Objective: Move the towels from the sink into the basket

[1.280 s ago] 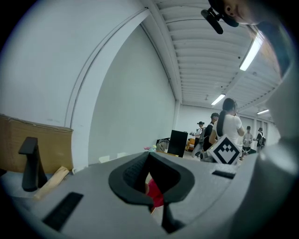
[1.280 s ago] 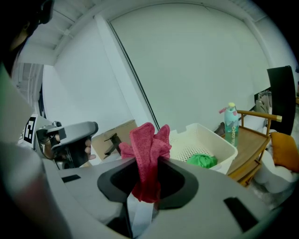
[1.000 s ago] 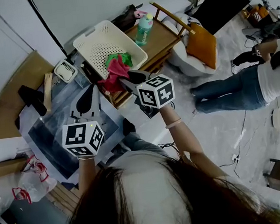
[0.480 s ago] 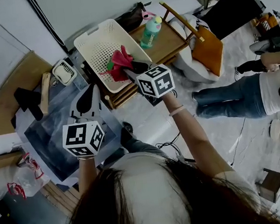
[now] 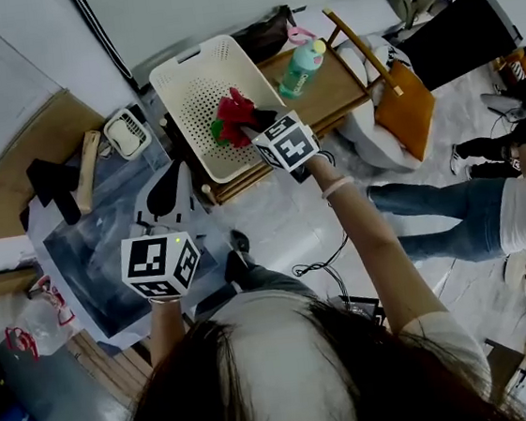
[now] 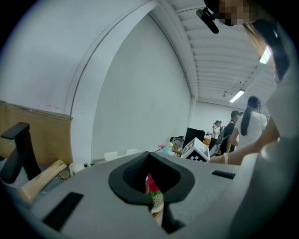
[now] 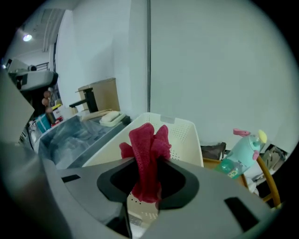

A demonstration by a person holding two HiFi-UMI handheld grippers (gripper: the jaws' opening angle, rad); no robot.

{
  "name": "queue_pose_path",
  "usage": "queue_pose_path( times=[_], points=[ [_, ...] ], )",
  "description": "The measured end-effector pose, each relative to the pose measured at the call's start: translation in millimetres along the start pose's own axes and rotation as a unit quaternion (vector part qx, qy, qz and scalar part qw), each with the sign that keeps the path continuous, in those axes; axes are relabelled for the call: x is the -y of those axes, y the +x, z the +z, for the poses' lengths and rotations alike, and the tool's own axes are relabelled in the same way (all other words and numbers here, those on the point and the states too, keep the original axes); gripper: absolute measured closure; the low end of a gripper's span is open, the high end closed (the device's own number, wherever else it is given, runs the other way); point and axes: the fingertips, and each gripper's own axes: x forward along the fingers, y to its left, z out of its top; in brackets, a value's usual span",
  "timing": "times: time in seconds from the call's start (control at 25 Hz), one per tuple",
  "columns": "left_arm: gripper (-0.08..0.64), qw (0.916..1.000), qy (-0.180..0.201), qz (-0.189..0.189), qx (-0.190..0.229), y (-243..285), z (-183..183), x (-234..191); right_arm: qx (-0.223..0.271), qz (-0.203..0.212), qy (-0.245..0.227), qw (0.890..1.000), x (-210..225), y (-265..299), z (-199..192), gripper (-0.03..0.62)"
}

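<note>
A white perforated basket rests on a wooden stand. My right gripper hangs over the basket's near part, shut on a red towel that bunches up above the jaws. A green towel lies in the basket just beneath. My left gripper hovers over the grey sink, its tips together and nothing in them. Through its hollow the far-off red towel shows.
A teal spray bottle stands on the wooden stand right of the basket. A white soap dish and a black faucet sit by the sink. An orange bag and people are on the right.
My right gripper has carried the red towel farther away from me, from the basket's near edge to over its inside. The left gripper has stayed over the sink.
</note>
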Motion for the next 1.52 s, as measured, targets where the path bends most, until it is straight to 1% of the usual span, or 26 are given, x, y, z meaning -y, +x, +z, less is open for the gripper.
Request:
queue_pose_path(
  times=[0.12, 0.24, 0.48, 0.6, 0.68, 0.76, 0.84, 1.0, 1.12, 1.2, 1.36, 1.52],
  points=[
    [0.552, 0.9999, -0.002, 0.011, -0.003, -1, -2, -4, -0.035, 0.003, -0.034, 0.999, 5, 17, -11, 0.457],
    [0.552, 0.9998, -0.004, 0.02, -0.002, -3, -3, -8, -0.073, 0.005, -0.067, 0.995, 9, 32, -24, 0.454],
    [0.552, 0.9995, -0.003, 0.032, -0.006, -9, -5, -9, -0.149, 0.018, -0.12, 0.981, 12, 57, -50, 0.449],
    [0.552, 0.9993, -0.002, 0.035, -0.012, -12, -8, -10, -0.173, 0.022, -0.131, 0.976, 12, 65, -58, 0.439],
    [0.552, 0.9992, -0.001, 0.038, -0.015, -14, -10, -12, -0.177, 0.02, -0.131, 0.975, 14, 67, -59, 0.439],
    [0.552, 0.9991, -0.001, 0.039, -0.016, -16, -10, -13, -0.175, 0.019, -0.128, 0.976, 15, 66, -58, 0.428],
    [0.552, 0.9991, 0.001, 0.039, -0.015, -19, -9, -13, -0.163, 0.013, -0.119, 0.979, 16, 61, -54, 0.422],
    [0.552, 0.9993, 0.005, 0.036, -0.01, -26, -7, -13, -0.119, -0.021, -0.079, 0.99, 19, 44, -40, 0.42],
    [0.552, 0.9994, 0.01, 0.032, -0.007, -34, -5, -10, -0.093, -0.043, -0.051, 0.993, 17, 28, -33, 0.422],
    [0.552, 0.9995, 0.013, 0.028, -0.004, -40, -3, -7, -0.079, -0.05, -0.035, 0.995, 11, 17, -31, 0.439],
    [0.552, 0.9996, 0.023, 0.017, 0.005, -52, 3, 2, -0.029, -0.078, -0.013, 0.996, 3, -10, -16, 0.465],
    [0.552, 0.9995, 0.029, 0.01, 0.011, -65, 8, 11, 0.001, -0.088, 0.018, 0.996, -13, -35, -13, 0.5]
  ],
)
